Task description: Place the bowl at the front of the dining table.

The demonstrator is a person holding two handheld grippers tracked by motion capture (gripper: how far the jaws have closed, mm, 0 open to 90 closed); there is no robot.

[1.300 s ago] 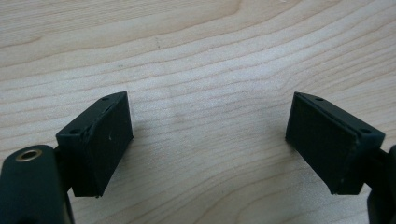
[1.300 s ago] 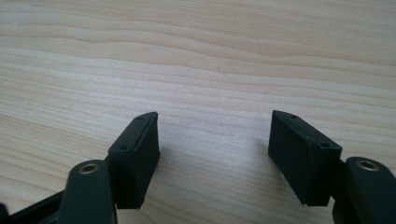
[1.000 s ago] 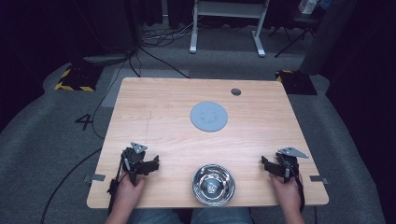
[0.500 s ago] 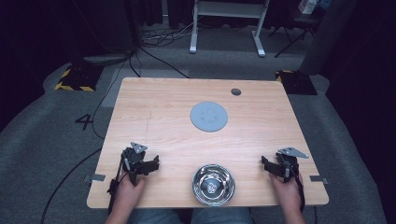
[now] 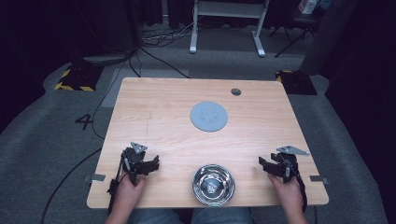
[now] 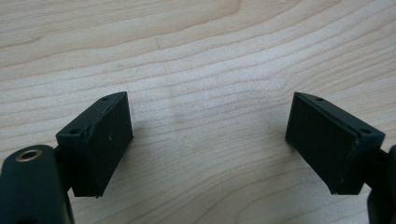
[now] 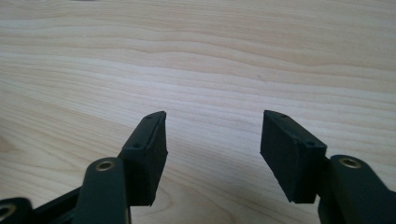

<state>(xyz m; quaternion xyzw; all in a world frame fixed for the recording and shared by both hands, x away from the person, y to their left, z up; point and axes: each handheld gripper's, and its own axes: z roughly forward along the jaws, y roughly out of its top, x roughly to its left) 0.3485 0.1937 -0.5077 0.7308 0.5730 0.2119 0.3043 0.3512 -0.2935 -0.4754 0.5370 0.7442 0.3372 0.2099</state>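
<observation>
A shiny steel bowl sits at the table's near edge, midway between my hands. Farther back, near the middle, lies a flat grey round disc. My left gripper rests low over the wood at the near left, jaws wide apart with nothing between them. At the near right my right gripper is likewise open over bare wood, its jaws pointing toward the bowl.
The wooden table has a small dark round hole near its far right corner. Beyond it are grey carpet, floor cables, a white frame's legs and yellow-black striped blocks.
</observation>
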